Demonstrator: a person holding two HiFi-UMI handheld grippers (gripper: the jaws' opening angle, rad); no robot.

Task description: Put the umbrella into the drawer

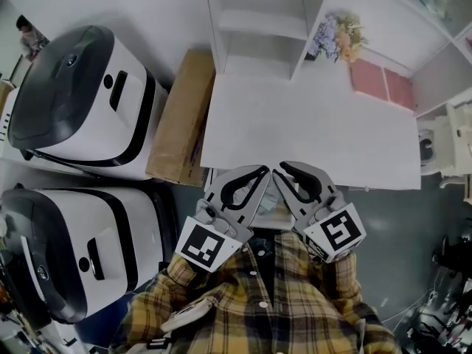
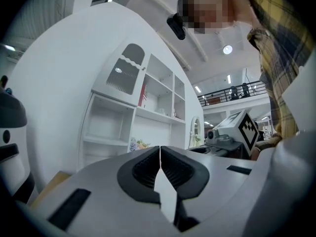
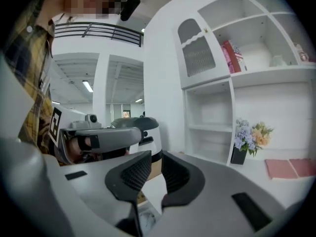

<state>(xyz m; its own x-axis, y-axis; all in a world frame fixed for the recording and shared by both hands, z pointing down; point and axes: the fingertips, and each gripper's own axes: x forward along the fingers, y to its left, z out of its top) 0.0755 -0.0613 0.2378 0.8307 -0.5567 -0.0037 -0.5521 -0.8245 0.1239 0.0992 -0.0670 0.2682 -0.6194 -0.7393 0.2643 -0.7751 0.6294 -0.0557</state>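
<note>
No umbrella and no drawer can be made out in any view. Both grippers are held up close to my chest, side by side, at the near edge of the white tabletop (image 1: 310, 135). My left gripper (image 1: 264, 171) points about level, and its jaws are shut tip to tip with nothing between them (image 2: 160, 148). My right gripper (image 1: 279, 172) tilts slightly down. Its jaws (image 3: 157, 155) stand a narrow gap apart and hold nothing. Each gripper shows in the other's view: the right one (image 2: 232, 132) with its marker cube, the left one (image 3: 98, 138). Something pale (image 1: 271, 206) lies below, between them; I cannot tell what it is.
A white shelf unit (image 1: 258, 28) stands behind the tabletop, with a flower bunch (image 1: 338, 37) and pink books (image 1: 380, 83) at the back right. Two large white-and-black machines (image 1: 81, 94) (image 1: 74, 249) fill the left side, and a cardboard box (image 1: 181, 116) stands between them and the table.
</note>
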